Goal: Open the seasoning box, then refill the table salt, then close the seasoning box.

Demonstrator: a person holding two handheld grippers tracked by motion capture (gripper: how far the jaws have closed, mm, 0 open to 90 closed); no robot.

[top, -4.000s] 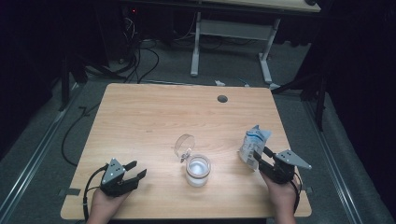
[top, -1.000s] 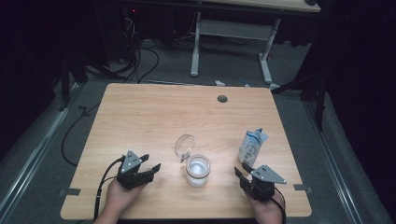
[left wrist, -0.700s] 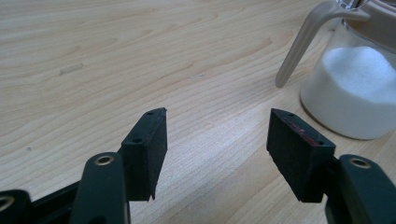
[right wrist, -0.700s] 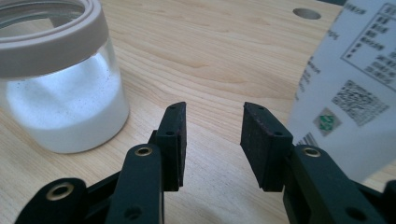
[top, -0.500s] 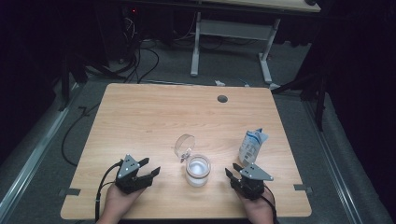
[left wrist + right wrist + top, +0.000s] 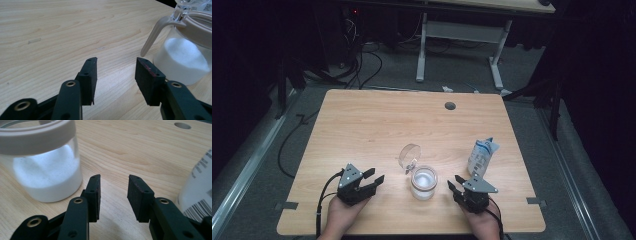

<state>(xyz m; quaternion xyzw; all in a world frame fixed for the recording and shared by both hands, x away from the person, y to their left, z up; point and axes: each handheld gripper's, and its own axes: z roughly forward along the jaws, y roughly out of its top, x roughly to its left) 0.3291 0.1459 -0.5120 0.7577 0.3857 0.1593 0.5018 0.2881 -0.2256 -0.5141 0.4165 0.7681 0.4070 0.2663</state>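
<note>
Open tongs [image 6: 456, 183] beside sugar(?) jar [image 6: 424, 183]

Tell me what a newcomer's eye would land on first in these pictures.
First, the glass jar of white powder near the table's front edge, its hinged lid flipped open behind it. It sits between the left gripper and the right gripper, both with jaws open and empty, resting on the wooden table. To the jar's right, beyond the right gripper, stands a white bag with blue print.
</note>
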